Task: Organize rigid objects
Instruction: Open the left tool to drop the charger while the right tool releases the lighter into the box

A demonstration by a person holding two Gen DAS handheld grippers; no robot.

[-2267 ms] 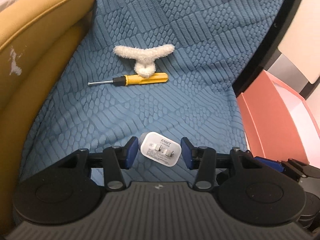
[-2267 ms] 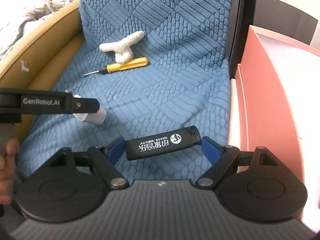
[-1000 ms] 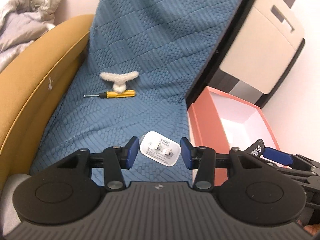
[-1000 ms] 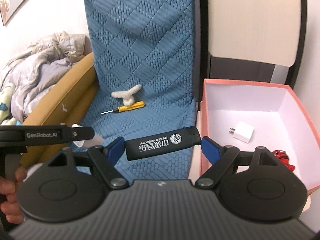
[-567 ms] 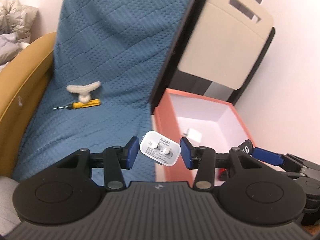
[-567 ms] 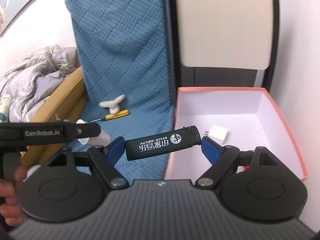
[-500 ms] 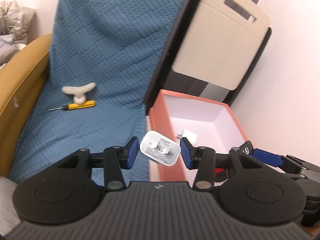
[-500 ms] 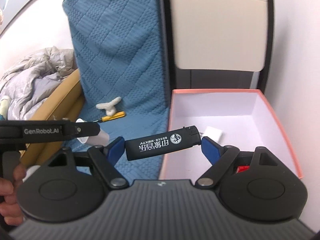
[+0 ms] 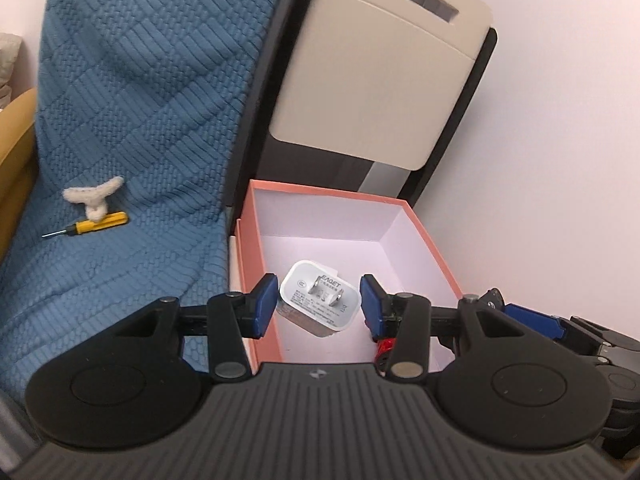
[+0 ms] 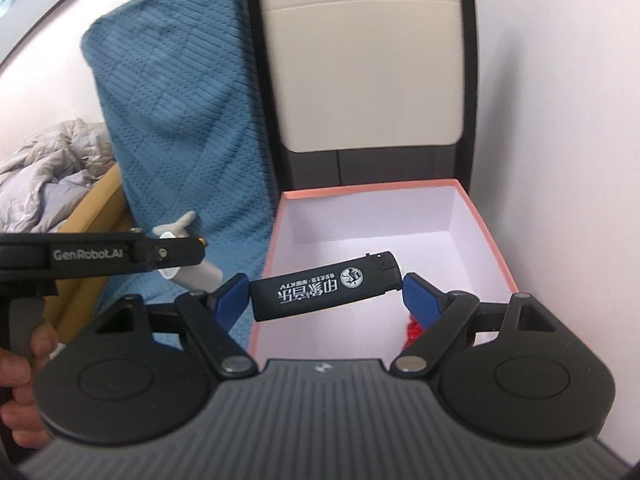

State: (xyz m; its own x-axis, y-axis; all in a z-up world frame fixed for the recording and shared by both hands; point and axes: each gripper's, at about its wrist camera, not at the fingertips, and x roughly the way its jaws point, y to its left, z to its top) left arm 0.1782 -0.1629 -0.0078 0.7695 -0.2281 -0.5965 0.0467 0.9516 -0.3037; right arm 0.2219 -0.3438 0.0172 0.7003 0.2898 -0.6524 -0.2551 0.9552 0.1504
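Note:
My left gripper (image 9: 319, 299) is shut on a white plug adapter (image 9: 318, 300), held above the open pink box (image 9: 256, 240) at its near left side. My right gripper (image 10: 326, 290) is shut on a black lighter (image 10: 326, 285) with white print, held above the same box (image 10: 486, 232). The left gripper's arm (image 10: 100, 256) shows at the left of the right wrist view, with the adapter (image 10: 196, 274) beneath it. A red item (image 9: 385, 348) lies in the box behind the left finger; it also shows in the right wrist view (image 10: 412, 330).
A yellow screwdriver (image 9: 94, 226) and a white fluffy toy (image 9: 95, 196) lie on the blue textured cover (image 9: 120, 120) to the left. A beige and black appliance (image 9: 380, 80) stands behind the box. A white wall is at the right.
Both grippers have swung right from the blue cover to above the pink box, each still holding its object. The box now fills the centre of both views.

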